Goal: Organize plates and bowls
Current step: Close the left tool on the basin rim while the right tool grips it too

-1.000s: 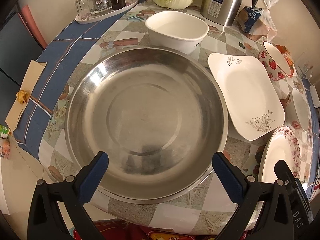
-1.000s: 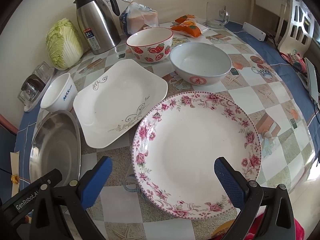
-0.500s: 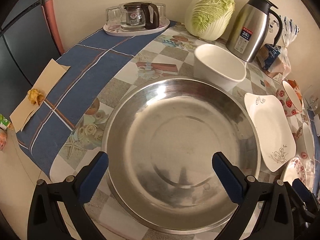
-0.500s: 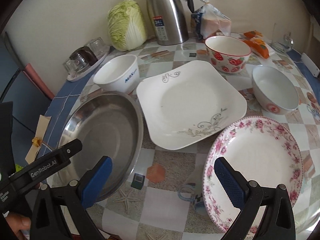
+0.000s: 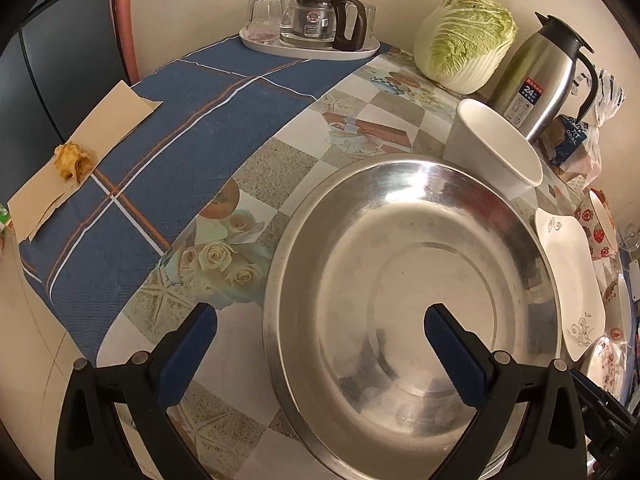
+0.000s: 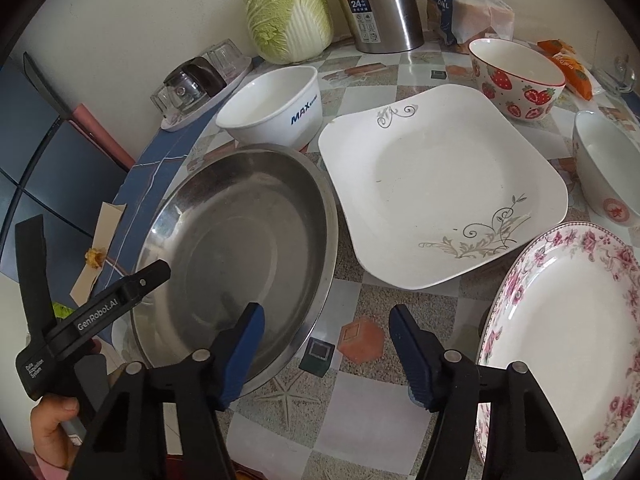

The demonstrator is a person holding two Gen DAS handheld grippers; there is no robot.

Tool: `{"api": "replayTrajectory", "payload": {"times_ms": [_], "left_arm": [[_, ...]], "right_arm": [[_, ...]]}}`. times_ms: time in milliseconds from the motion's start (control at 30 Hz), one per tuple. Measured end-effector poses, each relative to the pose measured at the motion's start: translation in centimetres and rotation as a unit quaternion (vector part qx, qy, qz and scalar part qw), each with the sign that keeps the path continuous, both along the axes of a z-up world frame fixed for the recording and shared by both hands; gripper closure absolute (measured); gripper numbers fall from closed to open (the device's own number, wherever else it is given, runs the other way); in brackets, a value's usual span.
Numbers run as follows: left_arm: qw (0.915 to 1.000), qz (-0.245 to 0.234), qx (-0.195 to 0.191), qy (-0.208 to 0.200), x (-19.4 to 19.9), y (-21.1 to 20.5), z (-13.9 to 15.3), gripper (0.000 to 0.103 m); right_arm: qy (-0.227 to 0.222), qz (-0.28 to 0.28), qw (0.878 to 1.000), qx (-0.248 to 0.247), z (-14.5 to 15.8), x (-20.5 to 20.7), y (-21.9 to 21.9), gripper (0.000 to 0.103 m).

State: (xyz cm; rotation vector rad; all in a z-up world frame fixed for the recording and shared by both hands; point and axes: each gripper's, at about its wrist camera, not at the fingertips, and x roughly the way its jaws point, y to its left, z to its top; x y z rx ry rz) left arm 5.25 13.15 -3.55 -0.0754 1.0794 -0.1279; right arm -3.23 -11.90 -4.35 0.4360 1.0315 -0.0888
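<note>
A wide steel basin [image 5: 420, 300] sits near the table's front edge. My left gripper [image 5: 320, 320] is open and straddles the basin's left rim, one finger outside and one over the inside. My right gripper [image 6: 326, 320] has its jaws closing around the basin's [image 6: 240, 240] right rim; the pads do not touch it. Beside the basin lie a white square plate [image 6: 436, 200] and a floral round plate [image 6: 568, 340]. A white bowl marked MAX [image 6: 276, 108], a strawberry bowl [image 6: 516, 76] and a plain white bowl [image 6: 604, 168] stand behind.
A cabbage [image 6: 288, 12], a steel thermos [image 6: 380, 4], a bread bag [image 6: 468, 8] and a tray with a glass pot [image 5: 312, 24] line the wall. A blue cloth [image 5: 180, 128] and a paper with a yellow scrap [image 5: 76, 160] lie left.
Both grippers have shifted left. The left one went from centred on the basin to straddling its left rim. The right one left the floral plate, reached the basin's right rim, and its jaws narrowed.
</note>
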Motion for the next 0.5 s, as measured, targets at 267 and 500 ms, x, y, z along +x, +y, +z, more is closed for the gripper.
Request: {"api": "replayTrajectory", "payload": {"times_ms": [267,500], "left_arm": [[1.0,-0.008,0.003,0.003,0.6,0.5,-0.6,0.0],[0.9999,-0.011,-0.001,0.012,1.3,0.7,-1.5,0.001]], "right_arm": [[0.013,0.02,1.0,-0.014,-0.6,1.1,0.6,0.053],[0.018,0.037,0.999,-0.025,-1.0,2.1,1.4,0.064]]}}
